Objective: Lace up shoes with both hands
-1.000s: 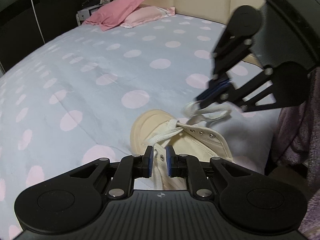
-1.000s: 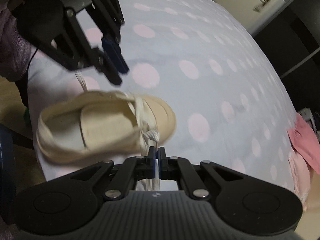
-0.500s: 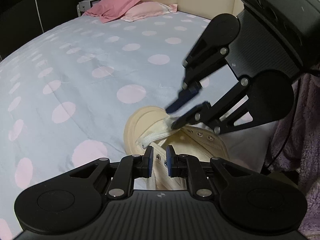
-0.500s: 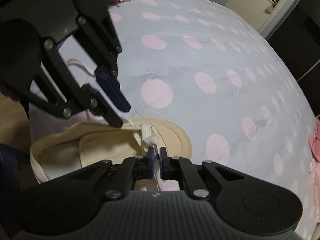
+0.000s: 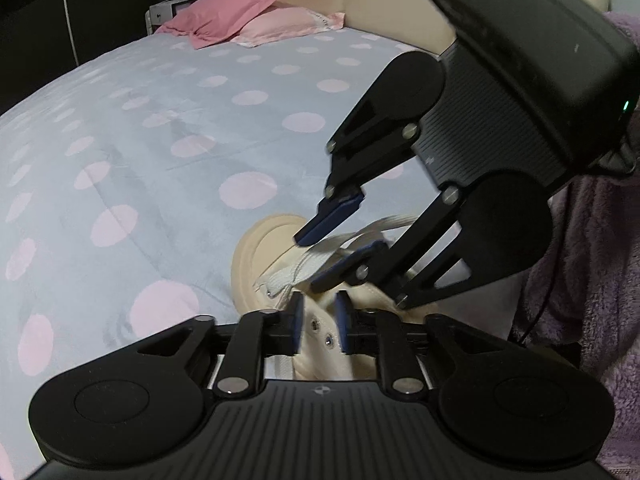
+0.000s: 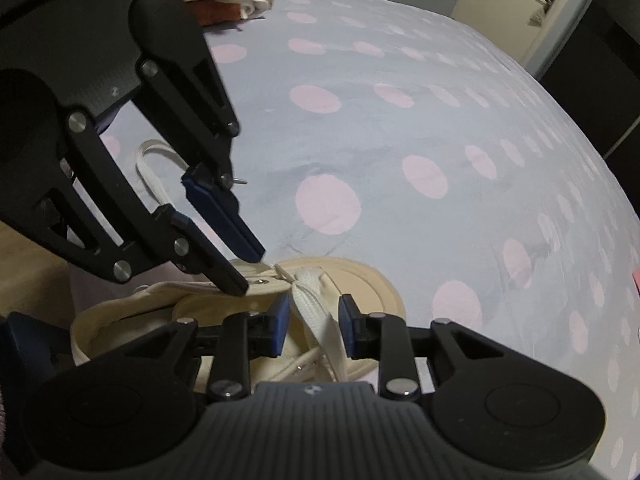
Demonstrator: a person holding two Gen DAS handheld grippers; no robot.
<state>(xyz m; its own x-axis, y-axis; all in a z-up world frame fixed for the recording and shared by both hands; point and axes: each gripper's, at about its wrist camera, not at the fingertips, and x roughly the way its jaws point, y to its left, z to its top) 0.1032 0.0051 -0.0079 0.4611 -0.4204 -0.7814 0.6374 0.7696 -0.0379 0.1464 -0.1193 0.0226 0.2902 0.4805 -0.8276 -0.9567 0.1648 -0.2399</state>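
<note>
A cream canvas low-top shoe with a rounded rubber toe lies near the edge of a bed covered by a pale grey blanket with pink dots; its toe points toward the far, open middle of the bed; the near bed edge drops away just behind its heel. A flat white woven lace crosses the lowest eyelets and trails loose.

The right hand-held gripper has just been opening; its blue pads stand either side of the lace without pressing it, so the lace is released. The left hand-held gripper has also just been opening; its pads hang apart over the shoe's eyelet row and grasp nothing.

Judging by its look, the shoe is light and soft-sided and will likely slide or tip on the plush blanket if tugged; the lace is limp and thin, best pinched close to its end, with the other gripper steadying the eyelet flap.

Open room lies far and to both sides across the blanket; two pink pillows sit well apart at the far headboard; a person's fuzzy lilac sleeve crowds the near right.
</note>
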